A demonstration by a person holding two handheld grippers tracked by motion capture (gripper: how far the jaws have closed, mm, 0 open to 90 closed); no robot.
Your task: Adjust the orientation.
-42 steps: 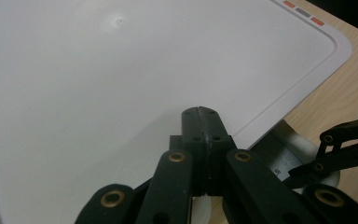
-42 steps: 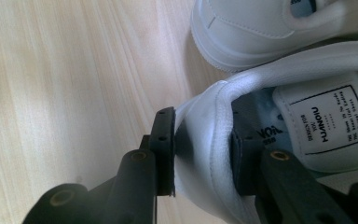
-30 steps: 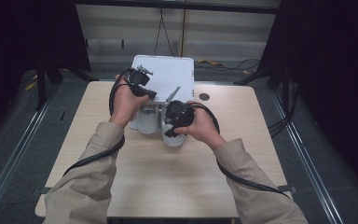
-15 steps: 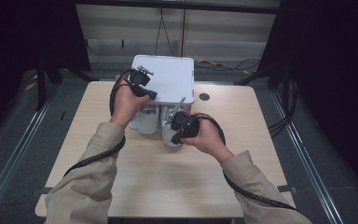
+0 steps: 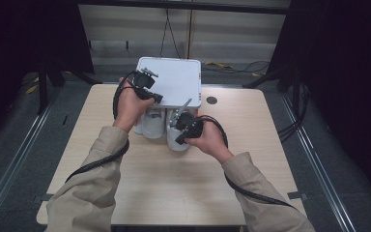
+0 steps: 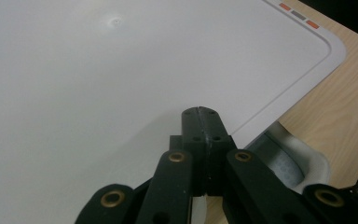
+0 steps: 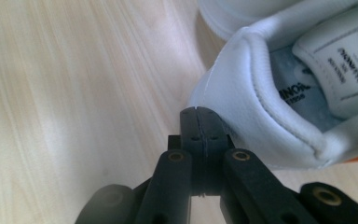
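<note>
The right gripper [image 7: 199, 112] sits with its jaws just closed on nothing, tips just beside the heel of the white shoe [image 7: 265, 116] on the table [image 7: 74, 93]. The left gripper [image 6: 200, 112], also closed and empty, hovers over the white box [image 6: 121, 70]. Judged step — lining up on the shoe; next, the jaws must reopen and straddle the heel collar.

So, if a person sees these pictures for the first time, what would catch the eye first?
Probably the white box at the far middle of the wooden table, with a pair of white shoes just in front of it. The left gripper sits shut at the box's near edge. The right gripper, jaws just closed with nothing between them, points beside the heel of one shoe.
</note>
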